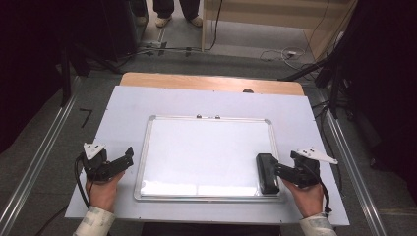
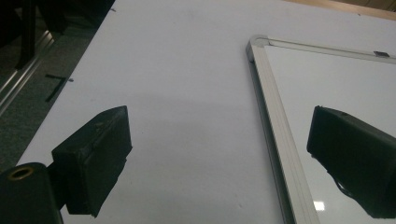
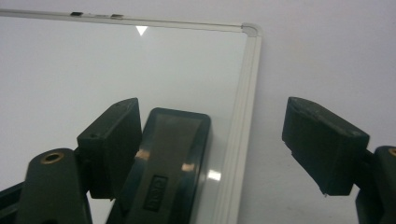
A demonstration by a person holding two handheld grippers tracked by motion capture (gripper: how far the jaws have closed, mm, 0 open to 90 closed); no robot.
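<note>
A whiteboard (image 1: pixel 201 147) with a silver frame lies flat in the middle of the table. A black eraser (image 1: pixel 267 173) rests on its lower right corner, lengthwise along the right frame edge. My right gripper (image 1: pixel 279 171) is just right of the eraser. In the right gripper view its jaws (image 3: pixel 212 112) stand wide open: the eraser (image 3: pixel 173 154) lies beside the left jaw and the right jaw is far off over the white sheet. My left gripper (image 1: pixel 129 158) sits left of the board. Its jaws (image 2: pixel 219 126) are open and straddle the board's left frame (image 2: pixel 271 107), with nothing gripped.
A white sheet (image 1: pixel 196 98) covers the wooden table (image 1: pixel 211 82) under the board. Metal rails run along the floor on both sides (image 1: pixel 44 157). Cables lie on the floor behind the table, where a person's feet (image 1: pixel 162 20) stand.
</note>
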